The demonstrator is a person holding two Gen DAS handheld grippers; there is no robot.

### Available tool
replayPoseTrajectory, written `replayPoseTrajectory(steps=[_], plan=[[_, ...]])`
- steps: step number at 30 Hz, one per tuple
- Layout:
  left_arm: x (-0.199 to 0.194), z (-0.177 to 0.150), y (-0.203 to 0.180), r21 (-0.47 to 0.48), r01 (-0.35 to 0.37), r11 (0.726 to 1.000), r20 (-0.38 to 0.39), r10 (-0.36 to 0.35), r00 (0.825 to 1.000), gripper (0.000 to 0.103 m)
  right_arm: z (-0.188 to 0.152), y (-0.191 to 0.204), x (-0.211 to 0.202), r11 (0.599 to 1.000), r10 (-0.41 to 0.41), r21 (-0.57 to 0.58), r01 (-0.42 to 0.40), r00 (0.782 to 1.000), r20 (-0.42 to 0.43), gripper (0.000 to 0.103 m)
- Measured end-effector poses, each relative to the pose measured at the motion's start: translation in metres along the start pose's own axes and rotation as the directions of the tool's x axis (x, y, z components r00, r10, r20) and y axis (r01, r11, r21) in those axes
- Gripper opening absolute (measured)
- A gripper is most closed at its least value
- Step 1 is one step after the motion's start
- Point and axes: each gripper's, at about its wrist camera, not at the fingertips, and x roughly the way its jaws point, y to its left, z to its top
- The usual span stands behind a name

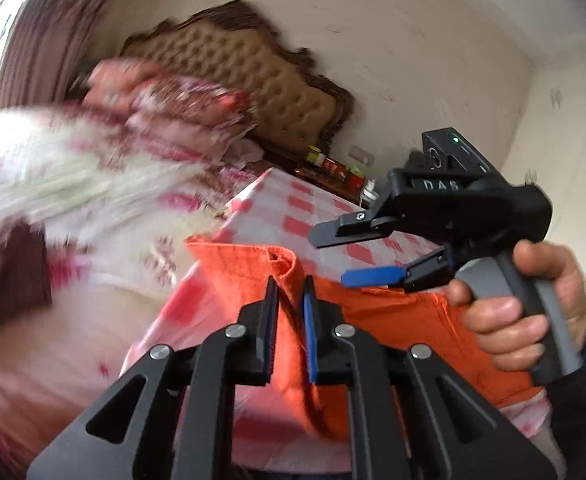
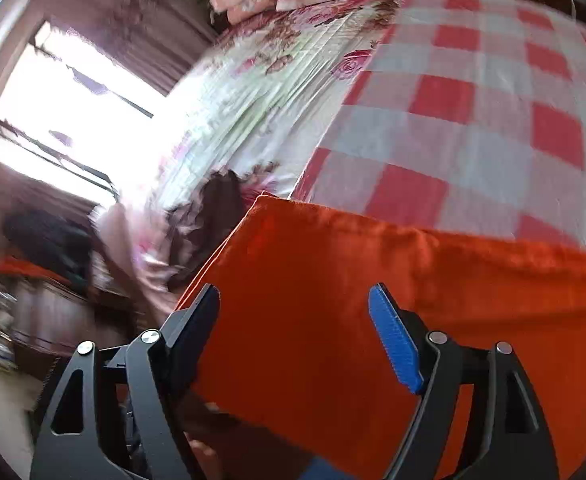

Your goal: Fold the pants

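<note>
Your left tongs (image 1: 289, 292) are clenched on a raised fold of the orange pants (image 1: 393, 320), a thin ridge of cloth pinched between the black and blue pads. Your right tongs (image 2: 293, 300) are released, jaws spread wide and hovering over the flat orange cloth with nothing between them.

The pants lie along the near edge of the checked cloth (image 2: 473, 120), reaching its left corner. The risk, as I judge it: the left grip holds only a narrow pleat, so a quick pull could slip it free or drag up one layer alone, leaving the fold crooked. With the right side unheld, the pants may slide over the near edge. Both views are blurred, which suggests fast motion.

The checked cloth covers a bed beside a flowered bedspread (image 2: 253, 80), with pillows (image 1: 165, 96) against a padded headboard (image 1: 253, 72). A bright window (image 2: 73, 112) glares on the left.
</note>
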Motion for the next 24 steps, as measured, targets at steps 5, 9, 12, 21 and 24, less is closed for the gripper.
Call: replayPoseTrajectory(steps=[5, 9, 12, 21, 24], plan=[[0.035, -0.023, -0.085, 0.234, 0.025, 0.972, -0.078, -0.007, 0.997, 0.011, -0.016, -0.063, -0.029, 0.984, 0.087, 0.154, -0.089, 0.996, 0.02, 0.076], [0.054, -0.064, -0.121, 0.34, 0.025, 0.94, -0.124, 0.019, 0.992, 0.011, -0.035, -0.096, -0.035, 0.967, 0.149, 0.207, -0.151, 0.989, 0.021, 0.076], [0.059, -0.081, -0.13, 0.357, 0.033, 0.933, -0.145, 0.021, 0.989, 0.011, -0.042, -0.105, -0.04, 0.958, 0.18, 0.22, -0.183, 0.983, 0.033, 0.076], [0.05, -0.077, -0.124, 0.368, 0.009, 0.93, -0.103, 0.031, 0.994, 0.011, -0.05, -0.096, -0.039, 0.961, 0.18, 0.207, -0.183, 0.983, 0.033, 0.076], [0.048, -0.079, -0.128, 0.389, 0.015, 0.921, -0.089, 0.022, 0.996, 0.011, -0.05, -0.083, -0.029, 0.98, 0.114, 0.161, -0.115, 0.993, 0.018, 0.072]])
